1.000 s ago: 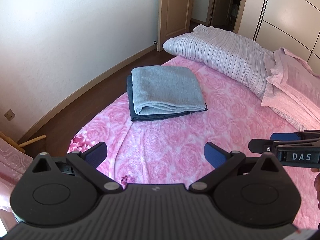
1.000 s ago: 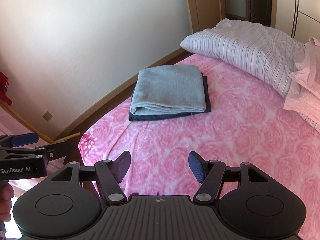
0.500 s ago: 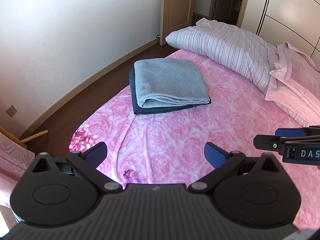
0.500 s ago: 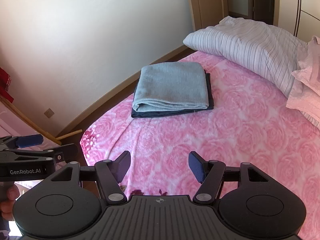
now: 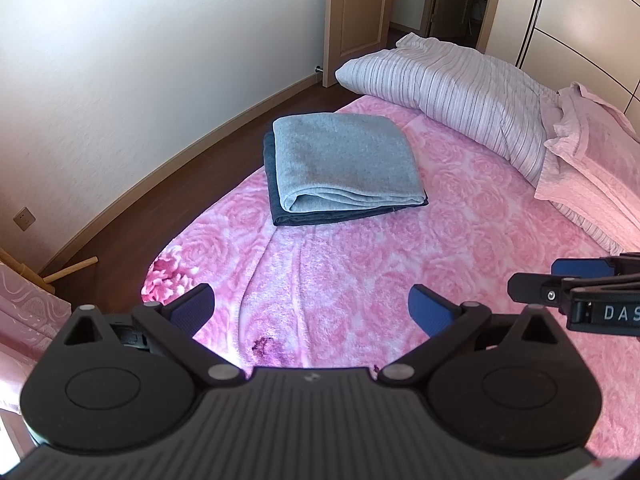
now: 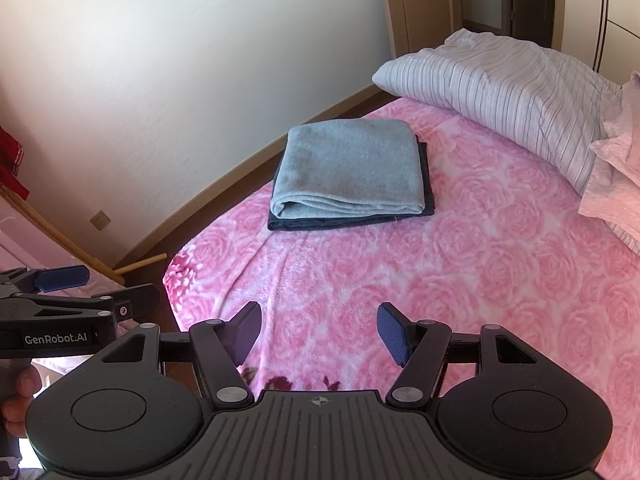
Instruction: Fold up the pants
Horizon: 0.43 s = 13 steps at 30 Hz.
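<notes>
Pink rose-patterned blanket fills the left wrist view, and up ahead on it sits the folded stack: light grey pants lying on a dark navy garment whose edge peeks out at the left and front. The left gripper hangs above the blanket with its jaws spread wide and nothing between them. The stack lies straight ahead and well apart from the fingertips, its rolled fold edge facing the tool and its long axis running left to right across the view. At the right margin the right gripper pokes in, level with its partner.

Over to the right wrist view: same story from the other side. The right gripper is gaping and empty, pads clear of the fabric. The grey pants lie ahead and a touch left of its centre line, near the wall-side edge of the bed, with the striped pillow off behind and to the right. The left gripper shows at the left border, a hand just visible beneath it.

Judging by the neat bundle, the folding looks done or nearly so. The left gripper appears a shade nearer the stack's open corner.
</notes>
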Motion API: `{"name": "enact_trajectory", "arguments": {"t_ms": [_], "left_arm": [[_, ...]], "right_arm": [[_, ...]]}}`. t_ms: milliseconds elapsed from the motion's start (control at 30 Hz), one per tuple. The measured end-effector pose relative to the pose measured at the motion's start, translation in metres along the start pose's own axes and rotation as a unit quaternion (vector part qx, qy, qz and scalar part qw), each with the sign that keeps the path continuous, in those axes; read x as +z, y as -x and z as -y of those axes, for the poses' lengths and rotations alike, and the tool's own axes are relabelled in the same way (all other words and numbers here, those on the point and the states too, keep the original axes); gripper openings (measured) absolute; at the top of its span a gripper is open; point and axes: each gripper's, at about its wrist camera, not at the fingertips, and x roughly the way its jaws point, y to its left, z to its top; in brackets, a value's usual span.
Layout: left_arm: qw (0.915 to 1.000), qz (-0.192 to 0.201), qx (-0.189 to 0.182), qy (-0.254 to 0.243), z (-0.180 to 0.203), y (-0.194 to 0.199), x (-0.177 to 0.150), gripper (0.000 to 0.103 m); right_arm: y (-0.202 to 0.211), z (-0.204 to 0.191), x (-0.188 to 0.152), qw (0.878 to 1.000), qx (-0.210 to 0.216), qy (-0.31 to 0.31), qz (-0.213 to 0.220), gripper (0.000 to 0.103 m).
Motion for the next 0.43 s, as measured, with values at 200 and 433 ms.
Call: {"name": "enact_trajectory", "arguments": {"t_ms": [200, 433], "left_arm": [[1.0000, 0.000, -0.003, -0.004, -0.0018, -0.0023, 0.0004, 0.102], [0.9999, 0.001, -0.004, -0.010, 0.0006, -0.0022, 0.0015, 0.102]], "right_arm": [[-0.0020, -0.0013, 0.0006, 1.000, -0.003, -0.004, -0.001, 0.061], [-0.0041, -0.0032, 0.0000, 1.000, -0.007, -0.010, -0.001, 0.061]]}}
